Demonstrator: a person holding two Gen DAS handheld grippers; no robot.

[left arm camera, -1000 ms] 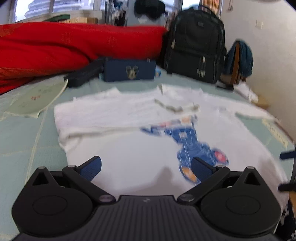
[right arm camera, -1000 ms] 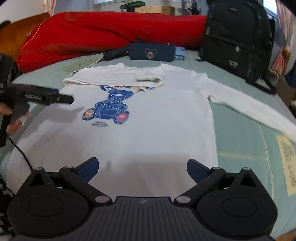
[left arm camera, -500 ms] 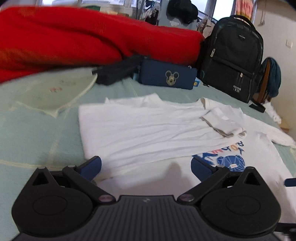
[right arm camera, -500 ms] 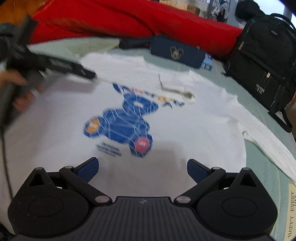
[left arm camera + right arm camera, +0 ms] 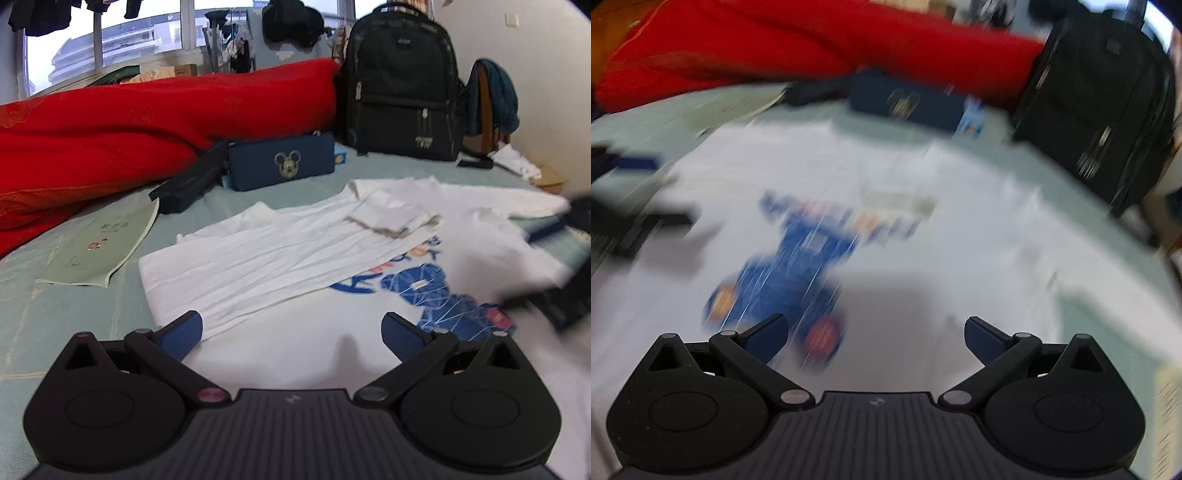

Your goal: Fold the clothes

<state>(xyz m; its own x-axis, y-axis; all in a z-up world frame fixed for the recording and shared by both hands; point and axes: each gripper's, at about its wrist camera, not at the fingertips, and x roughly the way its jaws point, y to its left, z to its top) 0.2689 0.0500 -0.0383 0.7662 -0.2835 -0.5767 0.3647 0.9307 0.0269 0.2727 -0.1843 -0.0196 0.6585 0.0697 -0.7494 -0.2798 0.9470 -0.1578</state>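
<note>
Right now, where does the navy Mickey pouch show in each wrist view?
Left wrist: navy Mickey pouch sits upper centre, beyond the white shirt.
Right wrist: pouch upper centre, blurred.
Shared landmark: black backpack, right of the pouch in both.

Daylight from window (image 5: 147, 33); left view sharp, right view motion-blurred; fisheye edges warped.

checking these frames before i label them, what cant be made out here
- Right wrist view: motion blur smears everything; the blue print on the white shirt and the navy pouch lack detail.
- Left wrist view: the right gripper at the right edge is blurred and cut off, so its state is unreadable there.
- Left wrist view: the shirt's near hem hides behind the left gripper.
- Left wrist view: writing on the green booklet is too small to read.
</note>
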